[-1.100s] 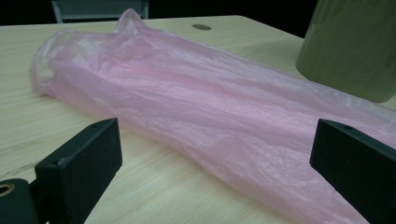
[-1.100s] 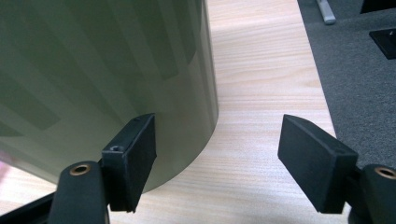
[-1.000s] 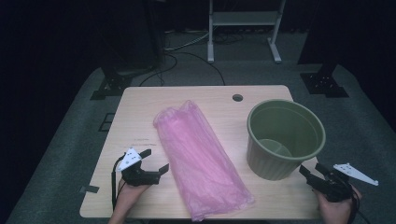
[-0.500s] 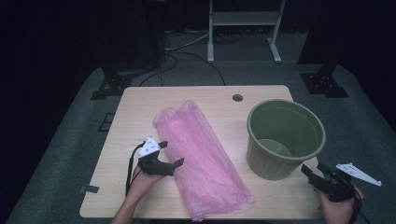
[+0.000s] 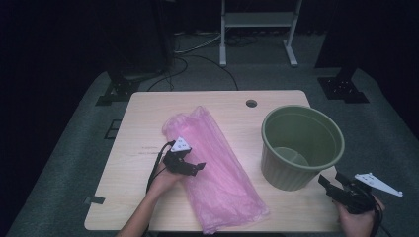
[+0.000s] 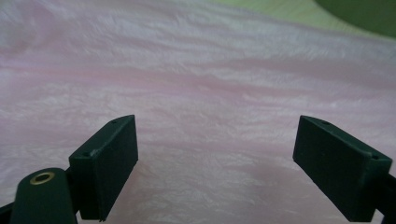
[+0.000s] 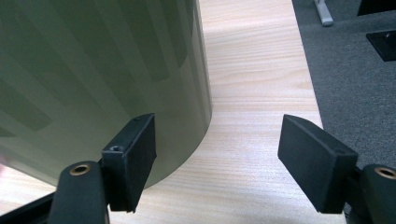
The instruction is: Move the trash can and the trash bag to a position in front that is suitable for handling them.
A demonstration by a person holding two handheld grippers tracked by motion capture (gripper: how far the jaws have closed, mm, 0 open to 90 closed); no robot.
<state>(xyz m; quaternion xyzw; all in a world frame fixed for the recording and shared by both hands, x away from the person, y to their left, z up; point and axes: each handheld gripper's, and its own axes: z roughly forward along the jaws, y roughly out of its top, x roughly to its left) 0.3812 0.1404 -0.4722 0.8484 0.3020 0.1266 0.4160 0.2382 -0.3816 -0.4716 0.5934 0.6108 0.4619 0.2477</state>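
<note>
Left gripper (image 5: 193,168) now over pink bag (image 5: 222,173), fingers seemingly narrowing.

The left claw (image 5: 193,168) is held forward on an extended forearm, its jaws wide though just eased slightly inward. The right claw (image 5: 332,184) is held low, jaws spread apart.

The left gripper (image 5: 193,168) hovers over the pink bag (image 5: 217,173); the right gripper (image 5: 332,185) waits beside the green bin (image 5: 301,148).

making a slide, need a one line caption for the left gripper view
Left gripper, open, poised over the crinkled pink plastic bag.
</note>
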